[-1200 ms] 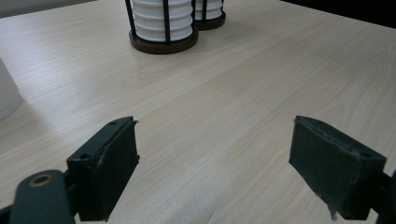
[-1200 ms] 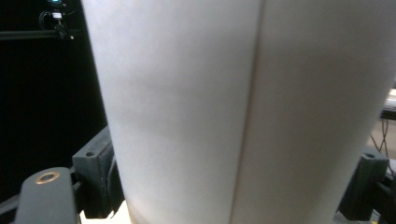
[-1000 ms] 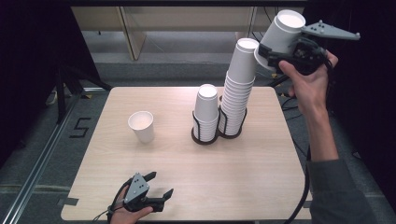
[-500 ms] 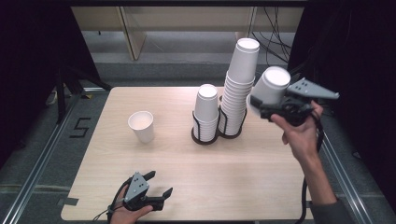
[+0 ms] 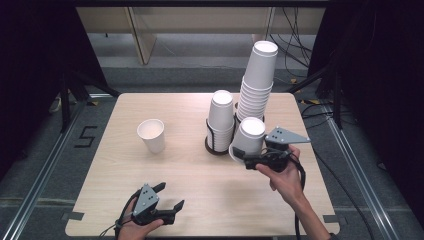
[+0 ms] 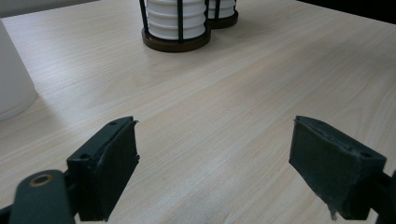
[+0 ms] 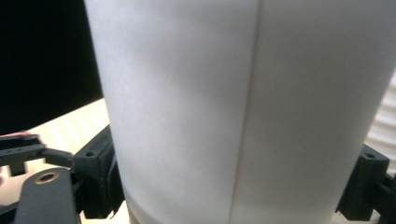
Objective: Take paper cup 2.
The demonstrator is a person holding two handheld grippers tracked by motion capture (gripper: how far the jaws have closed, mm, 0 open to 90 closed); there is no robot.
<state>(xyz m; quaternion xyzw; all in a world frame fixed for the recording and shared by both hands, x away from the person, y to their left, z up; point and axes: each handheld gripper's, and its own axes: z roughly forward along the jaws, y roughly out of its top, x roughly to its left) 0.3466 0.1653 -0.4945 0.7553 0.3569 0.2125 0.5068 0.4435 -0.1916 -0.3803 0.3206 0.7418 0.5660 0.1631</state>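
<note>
**Paper cup gripped above the counter, second gripper idle**

High view: the right gripper (image 5: 246, 159) clamps a white paper cup (image 5: 248, 139) upside down, bottom up, low over the light wooden counter (image 5: 190, 175), just in front of two dark cup holders. The short stack (image 5: 221, 119) of upturned cups sits in the left holder; the tall stack (image 5: 257, 82) leans in the right one behind the held cup. A single open cup (image 5: 151, 135) stands upright, well apart to the left, its inside white and bare. The left gripper (image 5: 167, 202) rests at the near edge, jaws apart on nothing.

Left gripper view: the jaws stand apart over bare wood, the short stack's holder (image 6: 176, 41) ahead, the single cup's wall (image 6: 14, 79) at left.

Right gripper view: the jaws press both sides of the held cup's white wall (image 7: 243, 107), seam facing the camera.
</note>
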